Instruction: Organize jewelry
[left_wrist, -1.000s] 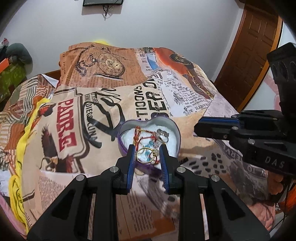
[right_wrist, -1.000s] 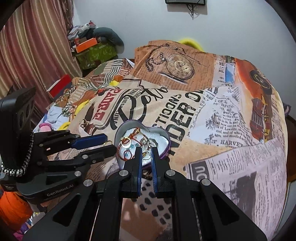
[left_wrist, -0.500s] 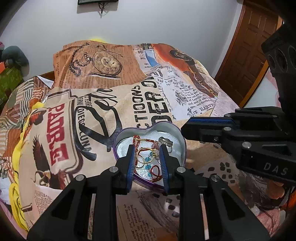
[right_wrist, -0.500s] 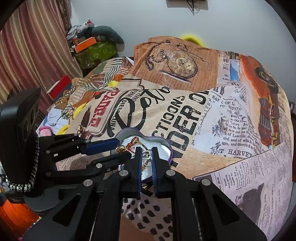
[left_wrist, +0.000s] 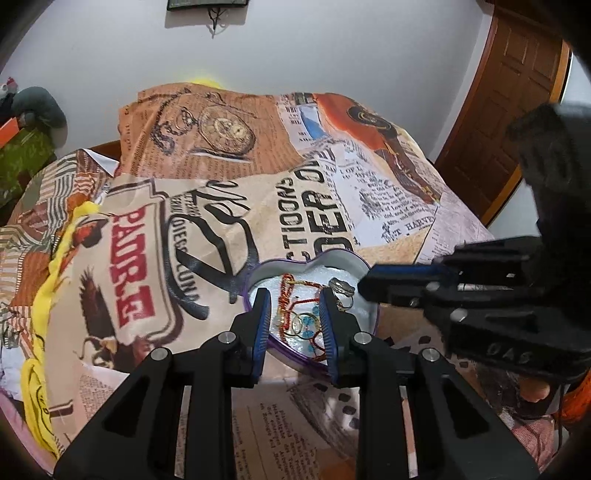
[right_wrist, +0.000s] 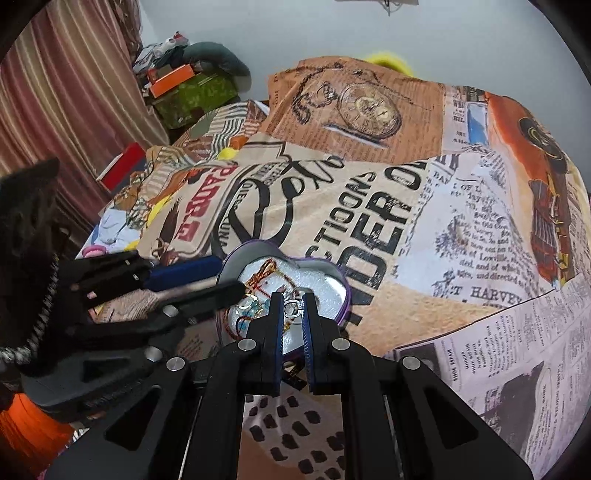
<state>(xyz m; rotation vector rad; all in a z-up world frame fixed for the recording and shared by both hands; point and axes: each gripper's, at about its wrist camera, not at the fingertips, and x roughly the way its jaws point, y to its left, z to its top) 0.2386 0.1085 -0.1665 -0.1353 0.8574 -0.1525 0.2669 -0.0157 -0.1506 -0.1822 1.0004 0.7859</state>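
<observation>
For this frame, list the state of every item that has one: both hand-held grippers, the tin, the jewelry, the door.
Left hand-held gripper: open, fingers over the tin, holding nothing.
Right hand-held gripper: narrowly open around a silver ring; grip cannot be told.
Heart-shaped tin: lidless, resting on the printed bedspread.
Gold hoop earrings: lying in the tin, tangled with red cord.
Wooden door: closed.

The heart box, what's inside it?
Inside the heart-shaped tin lie a red cord bracelet, gold hoops with blue beads and a silver ring on a white lining. The left gripper fingers cover the tin's near part.
</observation>
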